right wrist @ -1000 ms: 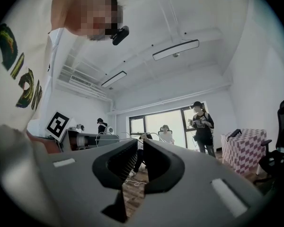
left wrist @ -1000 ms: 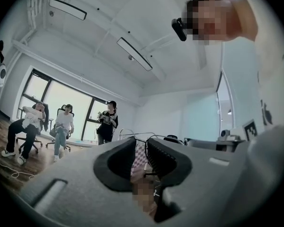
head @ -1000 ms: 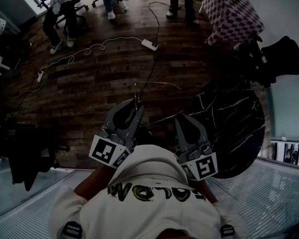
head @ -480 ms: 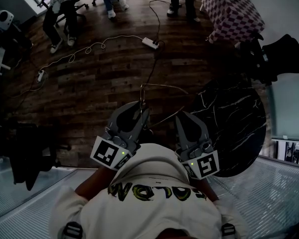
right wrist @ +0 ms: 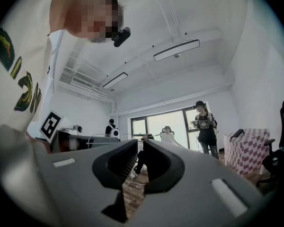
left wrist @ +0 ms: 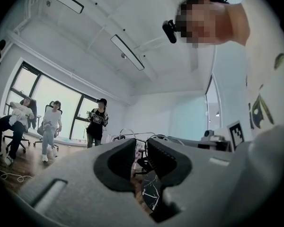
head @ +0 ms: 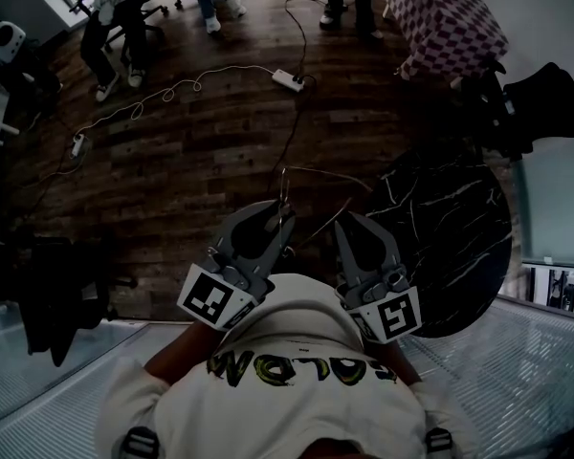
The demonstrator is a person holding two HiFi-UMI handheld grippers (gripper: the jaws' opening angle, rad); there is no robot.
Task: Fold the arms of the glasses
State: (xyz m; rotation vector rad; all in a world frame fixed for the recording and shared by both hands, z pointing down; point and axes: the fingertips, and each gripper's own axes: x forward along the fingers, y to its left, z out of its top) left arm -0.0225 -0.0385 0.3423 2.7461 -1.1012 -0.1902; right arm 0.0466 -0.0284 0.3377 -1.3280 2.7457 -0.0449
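Thin wire glasses (head: 311, 173) hang in the air in front of my chest, over the wooden floor. In the head view my left gripper (head: 283, 214) is shut on the glasses near their left end, and a wire runs up from its tip. My right gripper (head: 346, 222) sits just to the right, shut on a thin arm of the glasses that slants down to the left. The left gripper view shows the wire rims (left wrist: 132, 132) just past the nearly closed jaws of the left gripper (left wrist: 141, 148). In the right gripper view the right gripper (right wrist: 140, 148) has the slim arm (right wrist: 168, 137) running off its tips.
A round black marble table (head: 450, 228) stands at my right. A white power strip (head: 287, 80) and cables lie on the floor ahead. Seated people (head: 115, 8) are at the far left, a checked box (head: 445, 22) and a black chair (head: 526, 108) at the far right.
The left gripper has moved right with the glasses, closer to the right gripper. The glasses have come lower and nearer to my chest.
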